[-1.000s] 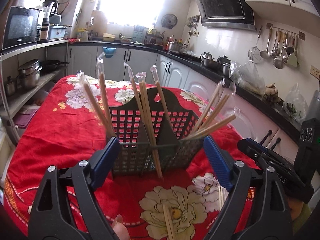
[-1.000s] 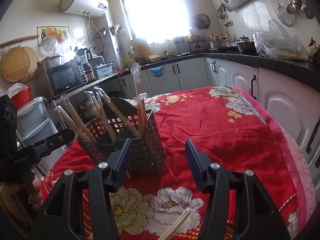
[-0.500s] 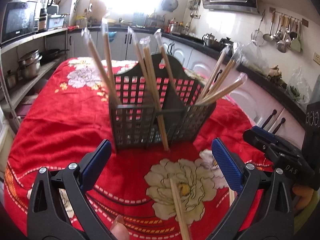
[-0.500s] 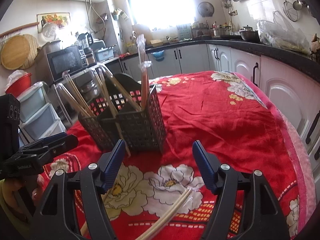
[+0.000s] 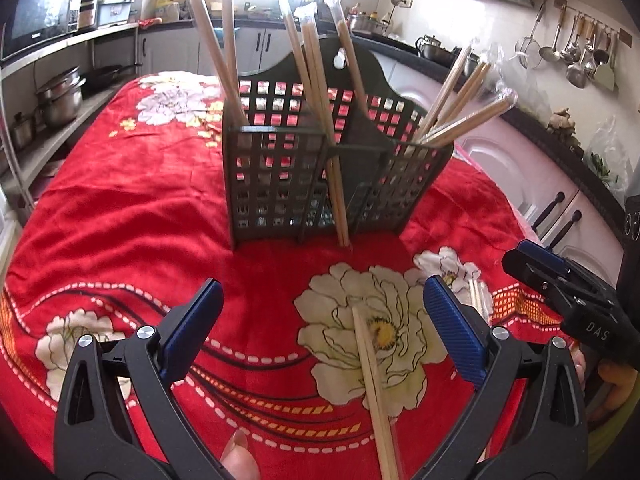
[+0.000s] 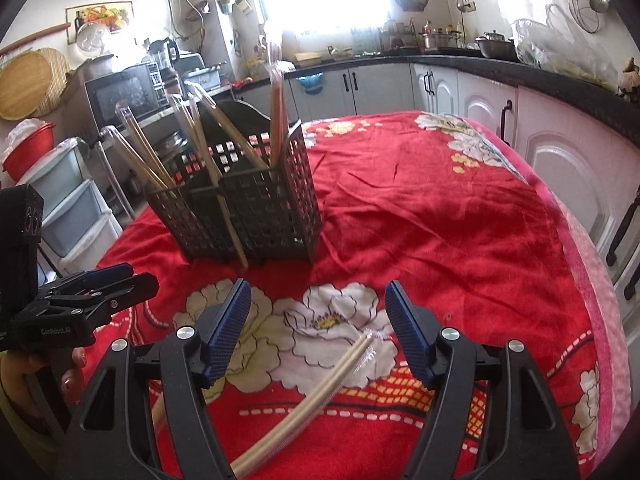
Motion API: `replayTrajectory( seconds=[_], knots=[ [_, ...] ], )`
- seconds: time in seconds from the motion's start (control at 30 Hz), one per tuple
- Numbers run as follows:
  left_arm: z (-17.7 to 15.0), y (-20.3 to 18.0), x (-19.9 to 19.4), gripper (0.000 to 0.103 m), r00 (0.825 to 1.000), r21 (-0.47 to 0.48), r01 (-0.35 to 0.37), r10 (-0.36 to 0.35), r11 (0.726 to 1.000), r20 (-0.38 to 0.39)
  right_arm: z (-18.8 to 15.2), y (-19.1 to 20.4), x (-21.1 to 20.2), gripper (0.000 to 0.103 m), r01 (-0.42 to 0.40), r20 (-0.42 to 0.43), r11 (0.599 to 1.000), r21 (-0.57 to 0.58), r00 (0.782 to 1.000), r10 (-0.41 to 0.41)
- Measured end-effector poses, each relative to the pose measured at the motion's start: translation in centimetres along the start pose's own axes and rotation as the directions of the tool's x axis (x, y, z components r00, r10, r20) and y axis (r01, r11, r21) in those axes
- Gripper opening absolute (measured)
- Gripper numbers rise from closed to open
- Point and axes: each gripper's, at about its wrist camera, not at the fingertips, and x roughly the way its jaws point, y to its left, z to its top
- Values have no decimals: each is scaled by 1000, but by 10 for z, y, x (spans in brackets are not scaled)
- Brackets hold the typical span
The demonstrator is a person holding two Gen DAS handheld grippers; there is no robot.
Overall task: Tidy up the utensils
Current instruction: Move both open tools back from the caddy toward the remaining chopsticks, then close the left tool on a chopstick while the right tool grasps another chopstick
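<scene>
A: Where did the utensils sit?

B: Most stood upright or leaning in the dark perforated plastic caddy [image 5: 320, 184] on the red floral tablecloth [image 5: 120, 208]. One wrapped pair leaned against the caddy's front wall, outside it. Two more pairs lay loose on the cloth: a bare wooden chopstick pair [image 5: 374, 392] under the left gripper [image 5: 320, 328], and a pale pair in a clear plastic sleeve [image 6: 320, 392] under the right gripper [image 6: 318, 328].

A: Jaws?

B: Both spread, nothing pinched. The left's had just been opening, as had the right's, with only cloth and chopsticks below, untouched.

A: Risks from there?

B: Several, as I judged it. The thin sticks lay flat on soft cloth, so closing pads could bunch the fabric or catch only one stick and let the other roll. The sleeve looked slippery; a grip on the film alone might slide off. The two grippers were near each other and could clash. A careless insertion might nudge the leaning outside pair over.
</scene>
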Motion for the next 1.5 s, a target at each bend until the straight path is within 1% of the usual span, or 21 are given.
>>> replayTrajectory(
  seconds=[0.2, 0.43, 0.47, 0.5, 0.6, 0.63, 0.7, 0.77, 0.83, 0.87, 0.93, 1.03, 1.13, 1.17, 1.2, 1.23, 1.3, 1.33, 1.37, 1.4, 1.5],
  knots=[
    [-9, -5, 10, 92, 999, 8, 21, -21, 1000, -49, -7, -4, 5, 67, 10, -42, 1000, 7, 999, -10],
    [-19, -8, 25, 92, 993, 3, 48, -47, 999, -105, -15, -12, 13, 67, -5, -98, 999, 40, 995, 9],
    [-20, -9, 27, 91, 993, 2, 49, -49, 999, -109, -16, -14, 14, 67, -5, -107, 999, 48, 994, 10],
    [-20, -9, 27, 85, 993, 2, 52, -52, 999, -109, -18, -17, 17, 67, -5, -120, 998, 59, 993, 12],
    [-21, -11, 31, 71, 990, -7, 64, -64, 998, -125, -21, -22, 22, 65, -7, -147, 997, 83, 989, 19],
    [-22, -11, 33, 70, 988, -10, 70, -71, 997, -134, -21, -23, 23, 64, -11, -153, 996, 85, 988, 24],
    [-23, -12, 36, 61, 987, -12, 73, -74, 997, -143, -22, -23, 27, 63, -14, -169, 996, 87, 985, 28],
    [-24, -13, 41, 56, 984, -17, 81, -83, 997, -159, -24, -24, 31, 62, -15, -184, 996, 92, 983, 32],
    [-24, -11, 46, 54, 979, -46, 103, -110, 994, -171, -26, -26, 36, 61, -5, -207, 995, 98, 978, 25],
    [-24, -10, 47, 54, 979, -52, 105, -112, 993, -172, -27, -27, 39, 60, -2, -217, 995, 104, 976, 24],
    [-22, -11, 50, 53, 979, -51, 104, -111, 993, -173, -26, -28, 41, 59, 0, -222, 994, 108, 975, 24],
    [-20, -13, 56, 49, 980, -36, 91, -96, 995, -176, -25, -28, 46, 56, 8, -232, 995, 104, 973, 16],
    [-17, -16, 61, 46, 981, -26, 83, -86, 996, -175, -23, -30, 51, 49, 19, -241, 995, 100, 971, 6],
    [-17, -16, 62, 43, 981, -24, 78, -81, 997, -174, -23, -30, 51, 46, 22, -241, 994, 102, 970, 3],
    [-16, -16, 64, 39, 982, -22, 72, -75, 997, -174, -22, -31, 52, 42, 25, -242, 994, 105, 970, 1],
    [-15, -16, 65, 36, 983, -23, 64, -67, 998, -173, -22, -32, 53, 40, 28, -243, 994, 105, 970, -2],
    [-13, -12, 67, 24, 983, -26, 46, -50, 999, -174, -22, -34, 54, 30, 35, -243, 994, 104, 970, -9],
    [-12, -11, 68, 21, 984, -25, 38, -42, 999, -176, -22, -35, 54, 27, 34, -242, 994, 104, 970, -8],
    [-11, -9, 68, 16, 983, -25, 30, -34, 999, -178, -22, -36, 53, 20, 33, -240, 994, 105, 971, -6],
    [-11, -7, 68, 13, 983, -30, 29, -34, 999, -180, -22, -37, 53, 19, 31, -238, 994, 109, 971, -4],
    [-9, 2, 68, 9, 981, -70, 48, -60, 996, -187, -22, -39, 50, 15, 10, -219, 992, 129, 976, 18]
  ],
)
